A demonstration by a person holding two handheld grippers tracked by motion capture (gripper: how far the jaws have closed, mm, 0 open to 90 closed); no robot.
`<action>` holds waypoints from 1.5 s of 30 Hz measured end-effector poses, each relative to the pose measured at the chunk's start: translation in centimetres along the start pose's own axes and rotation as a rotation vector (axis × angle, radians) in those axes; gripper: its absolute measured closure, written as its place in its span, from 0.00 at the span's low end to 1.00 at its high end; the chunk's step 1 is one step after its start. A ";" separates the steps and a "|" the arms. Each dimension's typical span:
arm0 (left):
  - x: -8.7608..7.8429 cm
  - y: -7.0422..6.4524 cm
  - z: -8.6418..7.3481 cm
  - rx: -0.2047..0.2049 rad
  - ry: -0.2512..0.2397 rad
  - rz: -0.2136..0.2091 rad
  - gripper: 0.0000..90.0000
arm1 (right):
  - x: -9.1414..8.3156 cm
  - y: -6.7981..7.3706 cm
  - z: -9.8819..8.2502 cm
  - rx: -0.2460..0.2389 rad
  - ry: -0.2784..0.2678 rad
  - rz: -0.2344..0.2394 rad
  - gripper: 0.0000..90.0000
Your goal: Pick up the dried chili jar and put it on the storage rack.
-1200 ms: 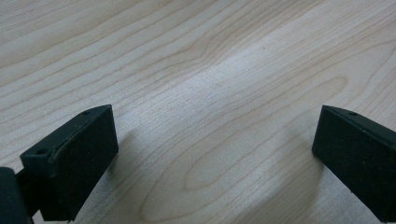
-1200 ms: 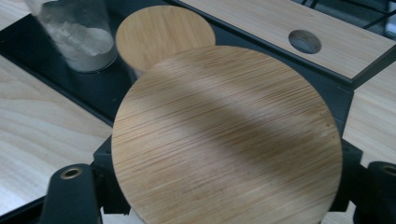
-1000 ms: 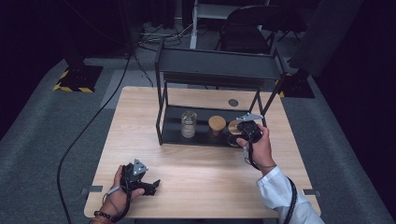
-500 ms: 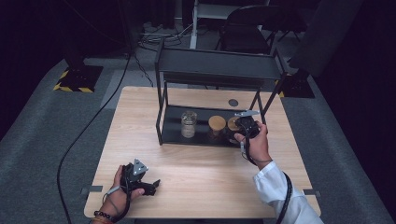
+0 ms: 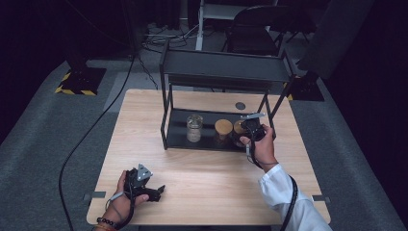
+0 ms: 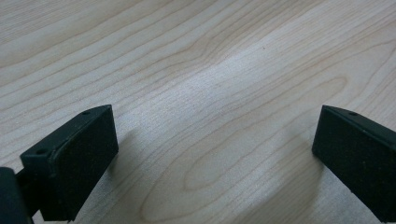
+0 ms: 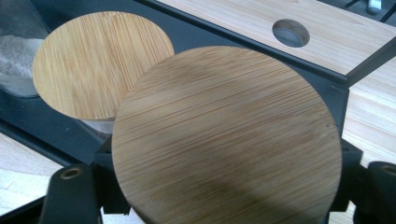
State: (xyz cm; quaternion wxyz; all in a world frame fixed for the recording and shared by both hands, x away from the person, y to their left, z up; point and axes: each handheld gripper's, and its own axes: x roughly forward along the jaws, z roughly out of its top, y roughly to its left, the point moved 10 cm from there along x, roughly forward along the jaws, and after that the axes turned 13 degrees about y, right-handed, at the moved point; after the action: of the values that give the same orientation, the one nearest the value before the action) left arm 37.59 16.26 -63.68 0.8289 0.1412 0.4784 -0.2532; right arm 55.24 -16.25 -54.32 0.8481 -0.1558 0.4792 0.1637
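My right gripper [image 5: 242,132] is shut on a jar with a round bamboo lid [image 5: 239,126] at the right end of the black shelf's [image 5: 226,62] lower tier. In the right gripper view that lid [image 7: 229,140] spreads over the jaws and hides the jar's body. Just to its left stands a second bamboo-lidded jar [image 5: 223,127] [image 7: 100,63], and further left a clear glass jar [image 5: 194,127] [image 7: 18,60] with pale contents. My left gripper [image 5: 159,190] lies on the wooden table [image 5: 216,178] near the front left edge. Its jaws are open over bare wood [image 6: 215,140].
The shelf's upper tier overhangs the jars, and its right front post [image 5: 266,113] stands close to my right hand. A round hole [image 5: 240,105] [image 7: 290,32] is in the tabletop behind the shelf. A chair [image 5: 255,29] and cables lie on the floor beyond.
The right hand with its jar has edged a little left, closer to the second lidded jar. The left gripper has stayed where it was.
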 end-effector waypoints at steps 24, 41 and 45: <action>0.0 0.0 0.0 0.000 0.000 0.000 0.00 | 2.0 -1.2 0.2 0.029 0.009 -0.024 0.28; 0.0 0.0 0.0 0.000 0.000 0.000 0.00 | 3.1 -1.6 0.0 0.046 0.016 -0.004 0.28; 0.0 0.0 0.0 0.000 0.000 0.000 0.00 | 3.1 -1.7 0.0 0.044 0.019 0.002 0.28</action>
State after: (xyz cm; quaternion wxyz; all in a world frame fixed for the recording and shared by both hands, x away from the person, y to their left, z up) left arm 37.59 16.26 -63.68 0.8289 0.1412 0.4784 -0.2532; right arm 57.50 -17.42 -56.86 0.8465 -0.1385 0.4909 0.1524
